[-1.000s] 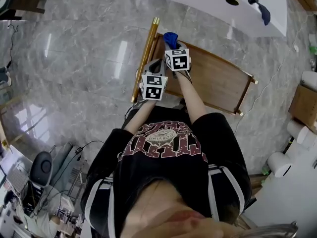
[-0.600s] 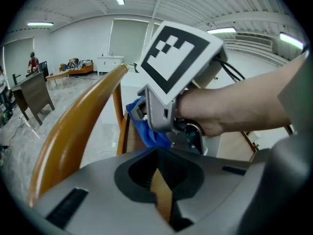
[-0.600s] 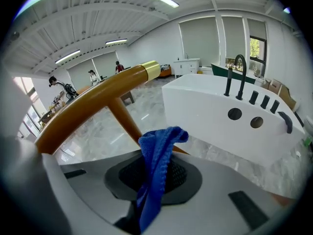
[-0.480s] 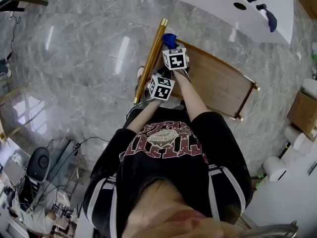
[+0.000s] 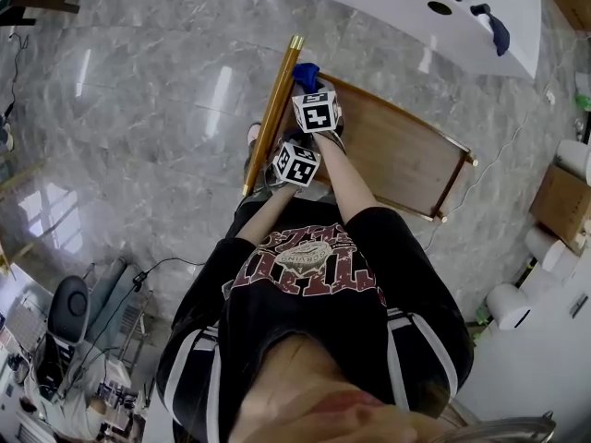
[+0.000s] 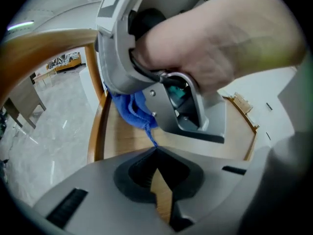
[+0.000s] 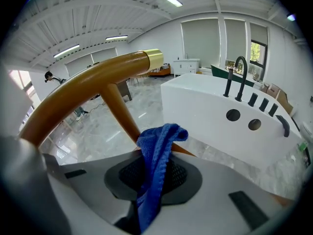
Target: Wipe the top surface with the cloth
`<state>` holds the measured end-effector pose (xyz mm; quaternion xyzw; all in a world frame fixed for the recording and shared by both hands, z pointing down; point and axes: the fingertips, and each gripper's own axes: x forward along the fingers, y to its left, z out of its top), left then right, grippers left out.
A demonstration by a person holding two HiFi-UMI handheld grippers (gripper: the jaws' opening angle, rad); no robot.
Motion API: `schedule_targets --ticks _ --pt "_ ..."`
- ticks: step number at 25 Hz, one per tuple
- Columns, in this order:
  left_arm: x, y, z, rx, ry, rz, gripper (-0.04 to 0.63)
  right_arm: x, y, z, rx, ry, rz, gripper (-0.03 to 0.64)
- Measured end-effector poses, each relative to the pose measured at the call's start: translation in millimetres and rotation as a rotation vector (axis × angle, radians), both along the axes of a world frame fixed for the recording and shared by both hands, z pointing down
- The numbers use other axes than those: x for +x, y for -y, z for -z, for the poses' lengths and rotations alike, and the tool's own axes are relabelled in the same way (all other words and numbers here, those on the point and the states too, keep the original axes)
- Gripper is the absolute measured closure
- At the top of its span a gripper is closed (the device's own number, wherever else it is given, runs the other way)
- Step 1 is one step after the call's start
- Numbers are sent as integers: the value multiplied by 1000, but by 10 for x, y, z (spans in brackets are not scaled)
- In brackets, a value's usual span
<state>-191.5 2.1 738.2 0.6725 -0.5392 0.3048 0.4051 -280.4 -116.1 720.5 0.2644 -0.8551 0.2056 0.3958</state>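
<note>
The cloth, seemingly limp and light, is pinched at a fold by the right gripper at the top's edge; the left gripper is closed and empty.

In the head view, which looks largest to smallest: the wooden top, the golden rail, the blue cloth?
1. wooden top
2. golden rail, long but thin
3. blue cloth, only partly visible

Shirt lettering apparently illegible.
</note>
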Motion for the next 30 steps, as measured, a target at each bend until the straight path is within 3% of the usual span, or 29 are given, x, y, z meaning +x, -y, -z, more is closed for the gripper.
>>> schedule_targets --ticks 13,30 --pt "122 89 -31 58 115 -101 546 77 28 -6 7 5 53 552" --pt "102 65 -29 57 137 -104 546 237 27 -5 -5 14 34 552"
